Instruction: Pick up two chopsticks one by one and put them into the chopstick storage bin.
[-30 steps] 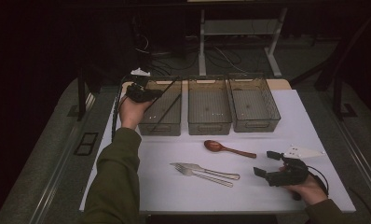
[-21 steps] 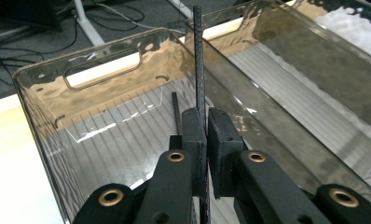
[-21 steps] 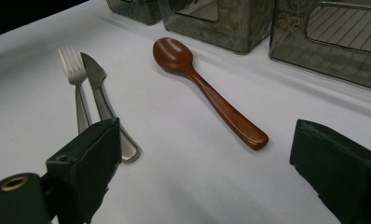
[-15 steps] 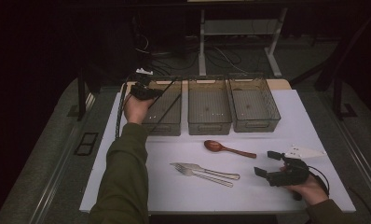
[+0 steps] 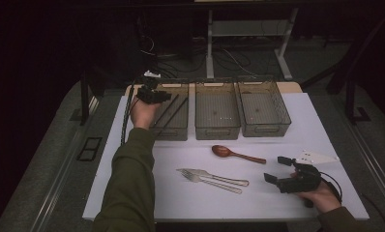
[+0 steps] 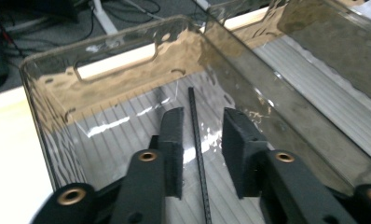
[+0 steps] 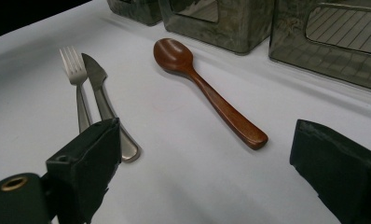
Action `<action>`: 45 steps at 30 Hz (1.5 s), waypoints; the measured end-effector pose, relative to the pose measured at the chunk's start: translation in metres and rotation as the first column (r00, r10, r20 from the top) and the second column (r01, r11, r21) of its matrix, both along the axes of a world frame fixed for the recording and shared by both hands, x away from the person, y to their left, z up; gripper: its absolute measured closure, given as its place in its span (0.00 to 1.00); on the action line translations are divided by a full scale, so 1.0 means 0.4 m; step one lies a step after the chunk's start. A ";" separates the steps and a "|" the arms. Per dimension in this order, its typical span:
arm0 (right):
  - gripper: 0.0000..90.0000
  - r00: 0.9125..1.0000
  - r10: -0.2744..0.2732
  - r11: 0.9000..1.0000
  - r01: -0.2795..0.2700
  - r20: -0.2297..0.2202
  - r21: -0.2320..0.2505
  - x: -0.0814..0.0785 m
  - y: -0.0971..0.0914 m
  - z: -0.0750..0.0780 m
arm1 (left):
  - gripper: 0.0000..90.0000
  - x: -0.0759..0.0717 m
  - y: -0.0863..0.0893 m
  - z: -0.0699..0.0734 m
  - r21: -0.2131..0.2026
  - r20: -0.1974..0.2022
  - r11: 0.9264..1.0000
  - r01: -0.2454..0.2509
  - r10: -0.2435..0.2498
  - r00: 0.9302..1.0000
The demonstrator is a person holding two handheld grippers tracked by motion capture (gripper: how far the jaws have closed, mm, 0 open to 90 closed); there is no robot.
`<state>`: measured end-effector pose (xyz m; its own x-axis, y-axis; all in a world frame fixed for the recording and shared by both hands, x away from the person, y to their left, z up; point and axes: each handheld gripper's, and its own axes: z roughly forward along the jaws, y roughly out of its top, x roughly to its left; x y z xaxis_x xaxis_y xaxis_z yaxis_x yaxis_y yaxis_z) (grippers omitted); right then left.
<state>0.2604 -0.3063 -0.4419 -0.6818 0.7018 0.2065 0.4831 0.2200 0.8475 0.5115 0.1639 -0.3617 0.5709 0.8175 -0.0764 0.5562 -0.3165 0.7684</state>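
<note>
My left gripper [image 5: 152,94] hangs open over the left clear bin [image 5: 173,135]. In the left gripper view a thin black chopstick [image 6: 193,102] lies on the bin floor, seen through the gap between my jaws [image 6: 200,135]. Two dark chopsticks [image 5: 173,110] show in that bin from above. My right gripper [image 5: 289,176] rests open at the table's front right, holding nothing. Ahead of it lie a wooden spoon [image 7: 207,93], a metal fork [image 7: 79,93] and a knife [image 7: 99,93], all flat on the white tabletop.
A middle bin [image 5: 217,130] and a right bin [image 5: 265,128] stand beside the left one along the back. A white flat piece [image 5: 316,157] lies near my right hand. The spoon [image 5: 236,154] and the fork and knife [image 5: 212,178] sit mid-table.
My left forearm has shifted a little to the right, its gripper staying over the left bin. The right hand has not moved.
</note>
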 end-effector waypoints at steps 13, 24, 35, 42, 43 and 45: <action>0.09 1.000 -0.003 1.000 0.003 0.000 -0.006 0.000 0.000 0.000 | 0.49 -0.067 0.000 0.047 0.020 0.060 0.997 0.080 -0.081 0.995; 0.09 1.000 -0.002 1.000 0.002 -0.002 -0.013 0.001 0.001 0.000 | 0.35 -0.143 -0.001 0.049 0.003 0.047 0.984 0.176 -0.176 0.983; 0.09 1.000 -0.005 1.000 0.005 -0.003 -0.014 0.001 0.001 0.000 | 0.23 -0.221 -0.019 0.057 -0.058 0.062 0.966 0.250 -0.247 0.967; 0.09 1.000 -0.004 1.000 0.004 -0.002 -0.012 0.000 0.002 0.000 | 0.17 -0.264 -0.030 0.047 -0.061 0.067 0.960 0.274 -0.270 0.961; 0.09 1.000 -0.005 1.000 0.005 -0.002 -0.012 0.000 0.002 0.000 | 0.16 -0.273 -0.032 0.045 -0.063 0.067 0.959 0.277 -0.273 0.960; 0.09 1.000 -0.005 1.000 0.005 -0.002 -0.012 0.000 0.002 -0.001 | 0.15 -0.289 -0.034 0.042 -0.068 0.071 0.957 0.281 -0.276 0.958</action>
